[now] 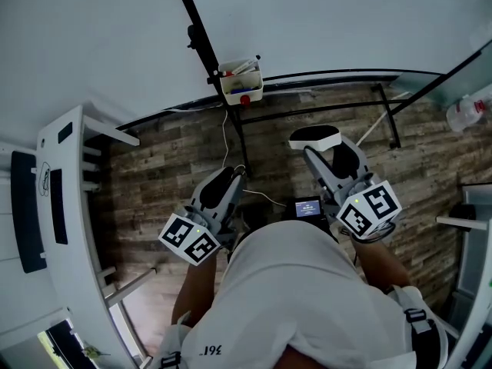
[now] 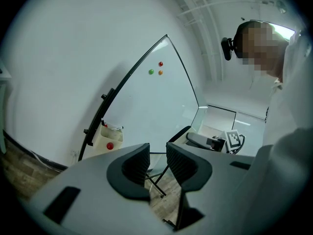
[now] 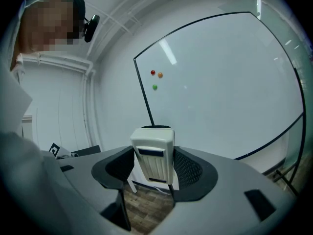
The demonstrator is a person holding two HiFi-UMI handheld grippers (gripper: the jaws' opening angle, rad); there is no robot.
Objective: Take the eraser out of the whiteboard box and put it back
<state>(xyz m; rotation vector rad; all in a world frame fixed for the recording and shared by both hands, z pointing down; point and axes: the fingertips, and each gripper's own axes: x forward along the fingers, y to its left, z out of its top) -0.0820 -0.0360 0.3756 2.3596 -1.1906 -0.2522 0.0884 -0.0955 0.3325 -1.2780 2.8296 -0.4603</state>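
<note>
whiteboard upright ahead | whiteboard box hangs on its frame, well apart from both grippers | right gripper clamped on eraser, so eraser is out of the box | left gripper jaws narrowly apart, empty | step: take-out looks done, put-back pending | next: needs eraser carried over box opening, lowered in, released

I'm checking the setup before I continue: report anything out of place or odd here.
Only the eraser is out of place: it sits clamped in the right claw, away from the whiteboard box that hangs on the whiteboard frame. The left claw is open and empty. Nothing looks spilled or damaged.
</note>
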